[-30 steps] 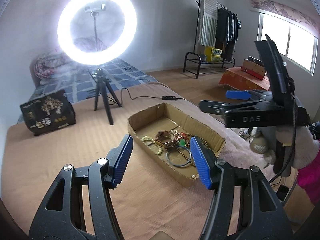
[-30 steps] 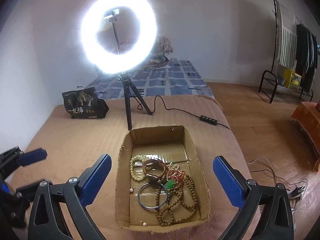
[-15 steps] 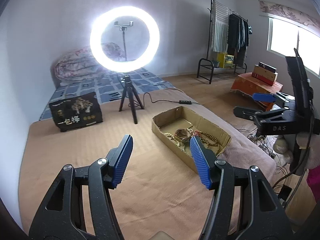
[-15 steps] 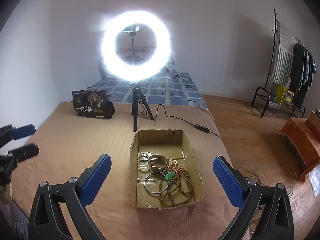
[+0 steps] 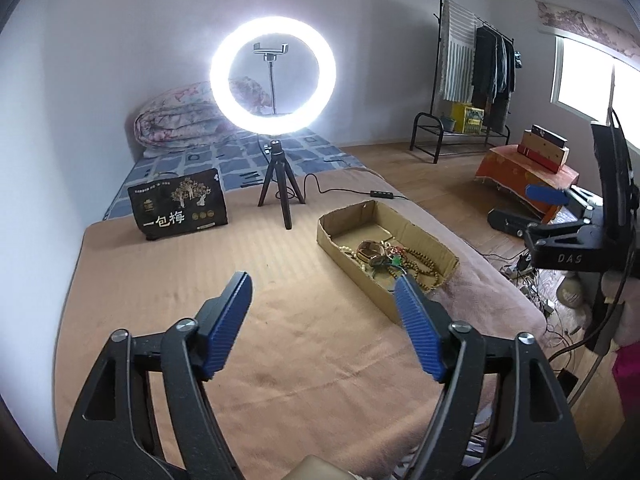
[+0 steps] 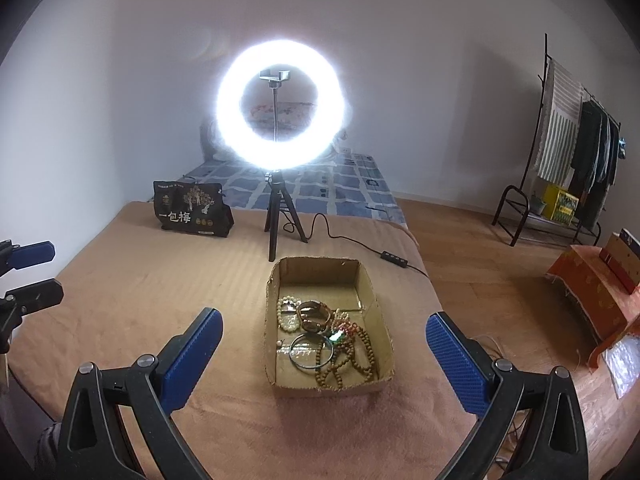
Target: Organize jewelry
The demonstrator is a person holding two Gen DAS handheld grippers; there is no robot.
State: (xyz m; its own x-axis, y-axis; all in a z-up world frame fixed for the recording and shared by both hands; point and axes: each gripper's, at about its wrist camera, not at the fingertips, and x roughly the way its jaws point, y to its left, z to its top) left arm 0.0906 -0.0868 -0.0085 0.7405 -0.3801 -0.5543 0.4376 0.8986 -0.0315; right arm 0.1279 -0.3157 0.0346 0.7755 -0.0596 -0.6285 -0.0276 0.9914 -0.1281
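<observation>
Brown bedding point(image 6: 120, 300) covered the bed that served as work surface, its ribbed weave running bare beneath both tools. Nearest the lens, the right gripper point(image 6: 324, 344) hung with its blue pads spread wide and nothing between them; the left gripper point(image 5: 322, 320) likewise stood wide and empty, off to the left over bare blanket.

Straight ahead of the right gripper, centred between its fingers, lay the cardboard tray point(image 6: 276, 376), its long axis running directly away from that tool. From the left gripper the same tray point(image 5: 352, 264) sat forward and to the right, lying on a diagonal. By this reading the right hand was the nearer and better aligned.

All the jewelry in view was gathered in the tray's near half: a string of brown wooden beads point(image 6: 346, 360), a metal bangle point(image 6: 310, 352), pale beads point(image 6: 288, 312), a brown bracelet point(image 6: 314, 314) and a green pendant point(image 6: 335, 335), partly tangled together. The far half was bare. That heap would have fitted either a collection finished or a pile awaiting sorting.

Beyond the tray stood a lit ring light point(image 6: 280, 106) on a small tripod point(image 6: 278, 216), a black printed bag point(image 6: 192, 210) to its left, then a blue checked mattress point(image 6: 340, 184) and white wall. A clothes rack point(image 6: 572, 148) stood far right on wooden flooring.
</observation>
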